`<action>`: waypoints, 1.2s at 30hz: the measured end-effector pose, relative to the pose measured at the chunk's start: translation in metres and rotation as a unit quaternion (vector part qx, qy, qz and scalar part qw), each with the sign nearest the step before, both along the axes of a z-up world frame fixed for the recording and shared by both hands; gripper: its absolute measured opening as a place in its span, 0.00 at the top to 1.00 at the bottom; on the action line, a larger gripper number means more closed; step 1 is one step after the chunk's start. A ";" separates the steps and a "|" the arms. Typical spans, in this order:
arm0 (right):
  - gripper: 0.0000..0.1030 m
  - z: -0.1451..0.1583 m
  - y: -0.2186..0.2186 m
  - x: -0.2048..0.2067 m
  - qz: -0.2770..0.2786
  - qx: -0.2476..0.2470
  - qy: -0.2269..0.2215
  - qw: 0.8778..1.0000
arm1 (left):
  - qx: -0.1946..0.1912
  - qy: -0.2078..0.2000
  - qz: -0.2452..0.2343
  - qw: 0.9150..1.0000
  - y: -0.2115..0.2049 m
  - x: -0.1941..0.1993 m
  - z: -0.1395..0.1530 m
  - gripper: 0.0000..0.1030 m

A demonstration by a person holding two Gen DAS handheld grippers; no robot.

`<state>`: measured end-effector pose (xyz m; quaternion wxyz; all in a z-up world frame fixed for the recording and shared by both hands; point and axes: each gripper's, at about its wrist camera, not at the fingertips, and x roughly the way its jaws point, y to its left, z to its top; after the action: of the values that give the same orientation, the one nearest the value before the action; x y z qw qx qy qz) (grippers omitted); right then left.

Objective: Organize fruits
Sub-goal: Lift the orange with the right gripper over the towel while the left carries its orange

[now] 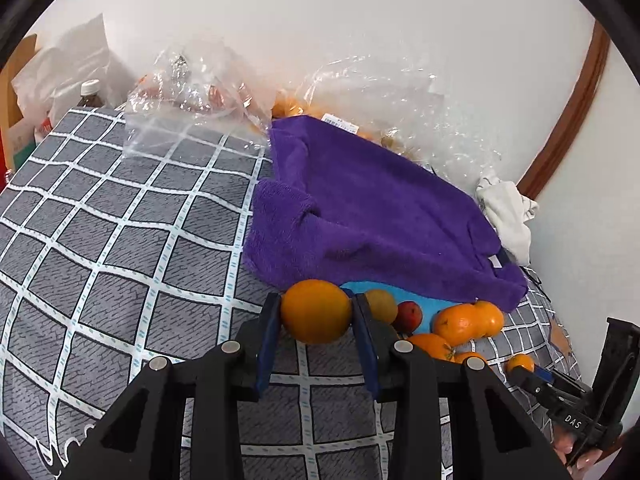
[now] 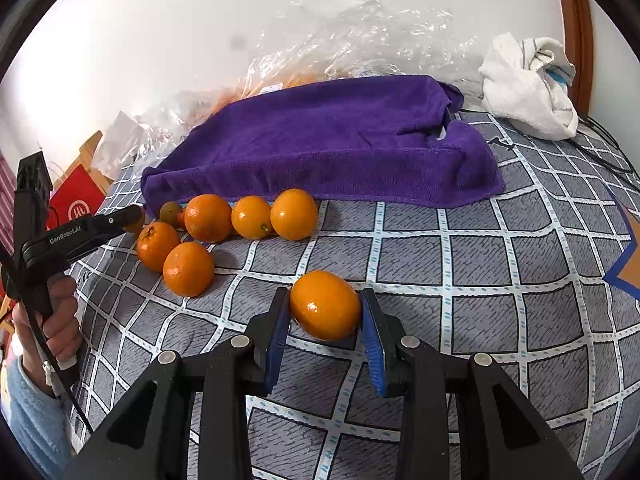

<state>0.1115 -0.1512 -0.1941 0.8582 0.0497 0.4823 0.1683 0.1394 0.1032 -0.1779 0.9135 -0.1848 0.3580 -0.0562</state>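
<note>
Oranges: smooth, round; one (image 1: 316, 311) was clamped in the left gripper (image 1: 316, 314), another (image 2: 325, 306) in the right gripper (image 2: 325, 312).
Loose fruit (image 2: 208, 218): lined along the plush purple towel (image 2: 340, 140) edge, beyond the right tongs.
Room: open checked cloth (image 2: 500, 280) right of them.

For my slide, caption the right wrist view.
Right hand-held gripper shut on an orange near the purple towel.

Bright, even daylight fills both fisheye views, washing out the plain white wall (image 2: 120, 60) at the left, putting small glints on the crinkled clear plastic bags (image 2: 360, 32), casting soft shadows under the round oranges (image 2: 188, 268), and bending the grey checked cloth (image 1: 100, 240) toward dark round edges.
</note>
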 end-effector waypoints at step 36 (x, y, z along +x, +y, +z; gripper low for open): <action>0.66 0.114 0.007 0.062 -0.017 -0.032 -0.098 0.995 | 0.032 -0.073 0.052 0.995 0.015 -0.003 0.088 0.67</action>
<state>0.1737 -0.1444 -0.0796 0.9053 0.0137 0.3999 0.1425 0.1362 0.1184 -0.0900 0.9443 -0.1697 0.2818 -0.0105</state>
